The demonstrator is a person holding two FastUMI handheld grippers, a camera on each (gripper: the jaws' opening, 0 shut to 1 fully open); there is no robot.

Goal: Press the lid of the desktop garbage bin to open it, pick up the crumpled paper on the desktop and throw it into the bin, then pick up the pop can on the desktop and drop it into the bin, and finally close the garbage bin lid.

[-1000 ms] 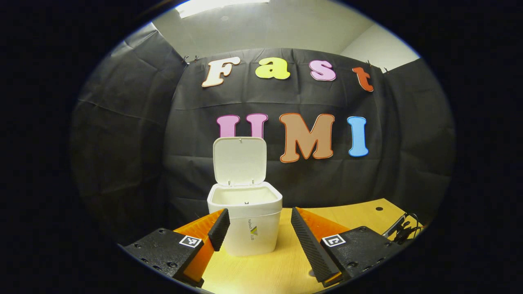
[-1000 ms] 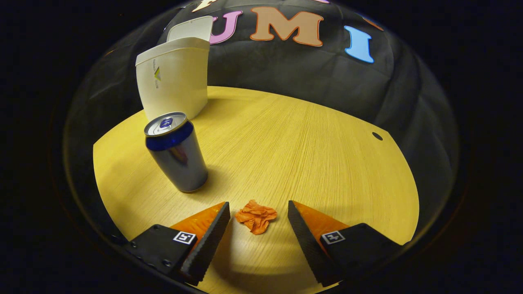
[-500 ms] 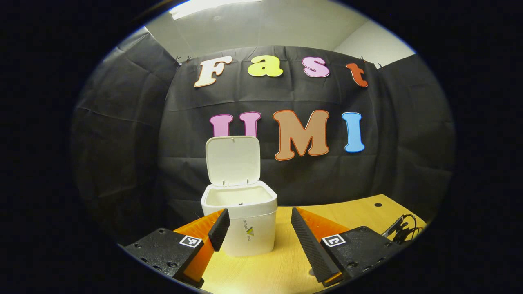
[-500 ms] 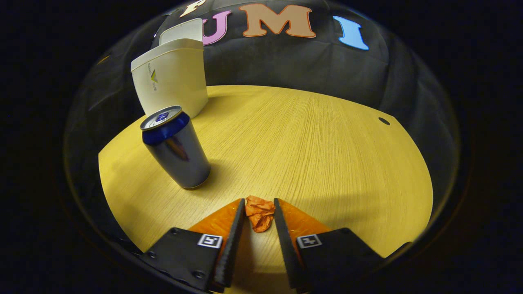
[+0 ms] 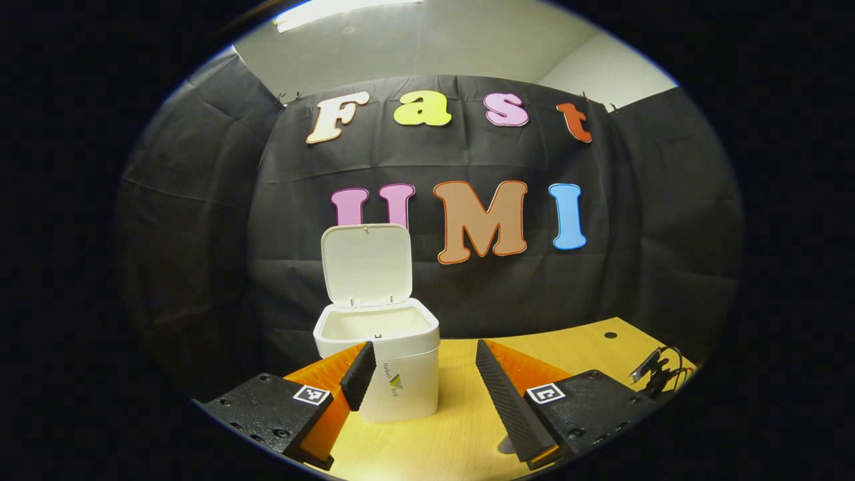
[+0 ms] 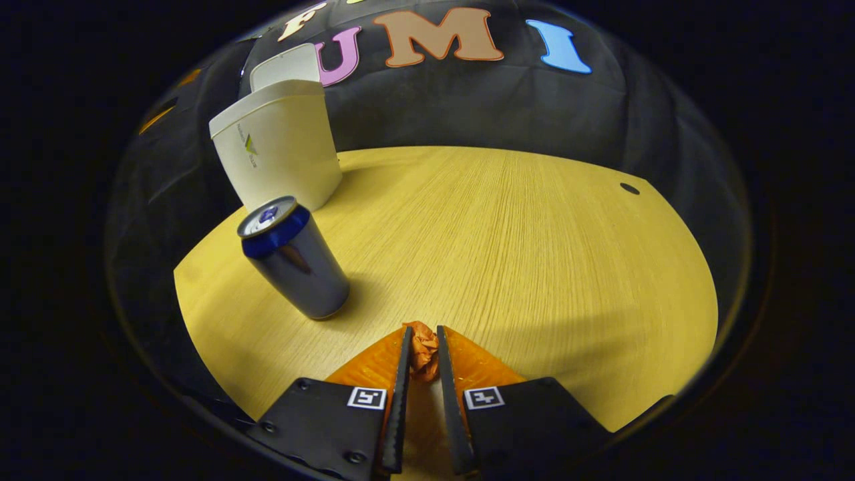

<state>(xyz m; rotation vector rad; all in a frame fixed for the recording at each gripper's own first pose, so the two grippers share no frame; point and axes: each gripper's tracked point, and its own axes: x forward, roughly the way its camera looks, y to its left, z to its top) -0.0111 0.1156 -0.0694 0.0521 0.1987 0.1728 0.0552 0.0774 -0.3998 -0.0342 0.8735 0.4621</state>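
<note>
- The crumpled paper is pinched between both fingers of the right gripper, near the upright pop can.
- The left gripper is held spread apart, facing the bin, whose lid is raised.

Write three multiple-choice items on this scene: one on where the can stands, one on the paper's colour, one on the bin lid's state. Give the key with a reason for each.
1. Where is the can?
A. Inside the bin
B. Upright on the table, in front of the bin
C. Lying on its side

2. What colour is the paper?
A. Orange
B. White
C. Blue

3. How is the lid?
A. Shut
B. Taken off, on the table
C. Raised, hinged at the back

Key: B, the can stands on the table near the bin; A, an orange wad sits pinched in the right gripper; C, the lid stands upright over the bin's open mouth.
</note>
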